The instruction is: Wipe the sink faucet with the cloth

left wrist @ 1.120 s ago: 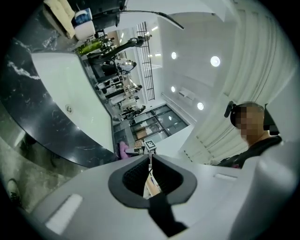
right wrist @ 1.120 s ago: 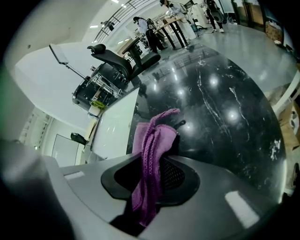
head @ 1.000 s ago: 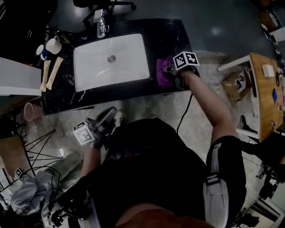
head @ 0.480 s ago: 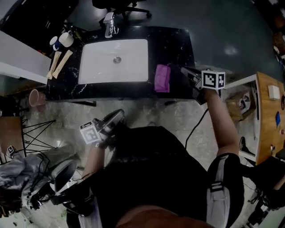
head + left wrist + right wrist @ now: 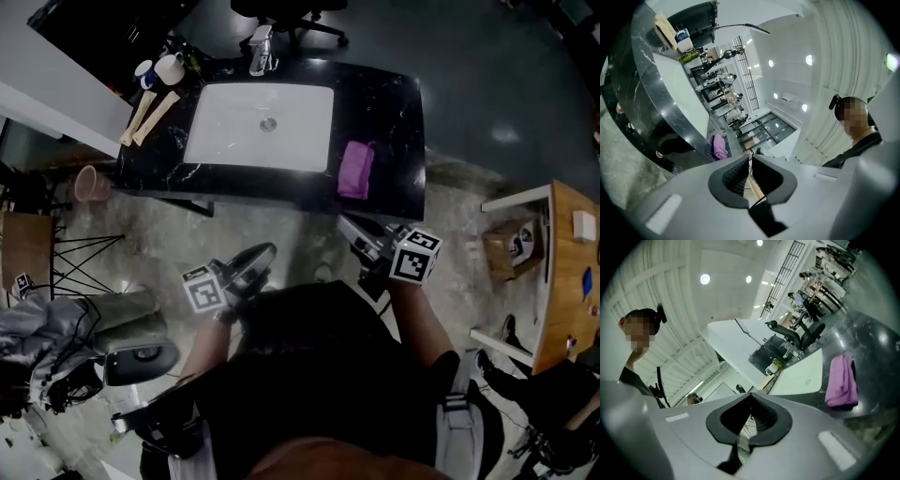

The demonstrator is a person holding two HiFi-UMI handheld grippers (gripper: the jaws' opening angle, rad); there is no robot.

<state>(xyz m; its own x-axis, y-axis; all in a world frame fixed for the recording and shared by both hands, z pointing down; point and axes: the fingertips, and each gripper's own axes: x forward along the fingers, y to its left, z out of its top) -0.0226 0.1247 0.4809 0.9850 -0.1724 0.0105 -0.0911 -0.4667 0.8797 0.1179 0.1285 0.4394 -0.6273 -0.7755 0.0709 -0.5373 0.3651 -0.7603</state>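
The purple cloth (image 5: 355,170) lies folded on the black counter (image 5: 394,112), just right of the white sink basin (image 5: 225,131). The chrome faucet (image 5: 261,49) stands at the basin's far edge. My right gripper (image 5: 345,223) is off the counter, in front of its near edge and below the cloth, shut and empty. My left gripper (image 5: 269,249) hangs over the floor near my body, its jaws shut on nothing. The cloth (image 5: 842,380) shows at the right in the right gripper view, beyond the gripper (image 5: 751,394). In the left gripper view the cloth (image 5: 720,146) lies far past the gripper (image 5: 750,157).
Two cups (image 5: 159,68) and two wooden pieces (image 5: 150,112) sit at the counter's left end. A pink bucket (image 5: 91,183) stands on the floor at the left. An office chair (image 5: 286,14) is behind the faucet. A wooden table (image 5: 572,262) and a box (image 5: 511,246) are at the right.
My right gripper has left the cloth, closed empty, and pulled back off the counter toward my body. The cloth stays on the counter. The left gripper has shifted a little sideways.
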